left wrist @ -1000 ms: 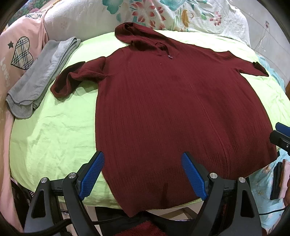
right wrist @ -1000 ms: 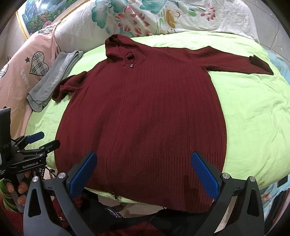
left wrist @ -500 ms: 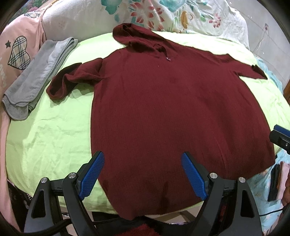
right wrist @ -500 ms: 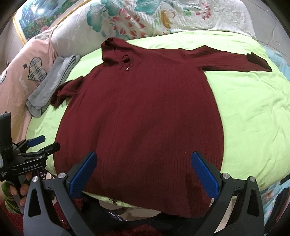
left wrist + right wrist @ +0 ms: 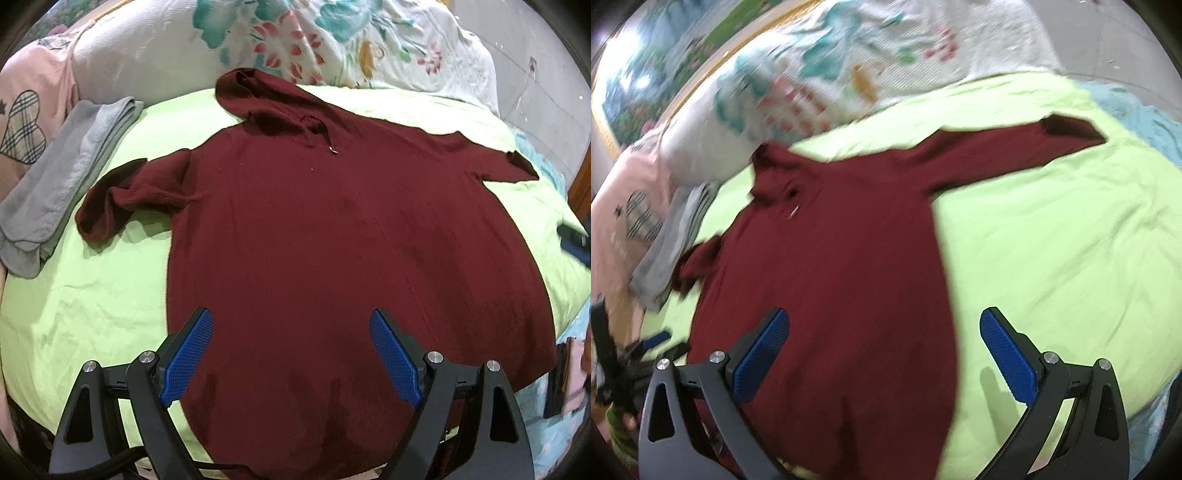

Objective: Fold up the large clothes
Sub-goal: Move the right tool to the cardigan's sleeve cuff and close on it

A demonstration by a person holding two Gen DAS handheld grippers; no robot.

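A dark red hooded sweater lies flat, front up, on a lime green bedsheet. Its hood points to the pillows. Its left sleeve is bunched and bent; its right sleeve lies stretched out. My left gripper is open and empty above the hem. My right gripper is open and empty above the sweater's right hem edge. The right wrist view is blurred. The left gripper also shows at that view's left edge.
A folded grey garment lies left of the sweater. A pink shirt with a plaid heart is at the far left. A floral pillow lies behind the hood. The sheet's front edge drops off below the hem.
Both grippers moved forward over the hem. The right gripper swung right and up, so more bare sheet shows on its right. Both stay open.
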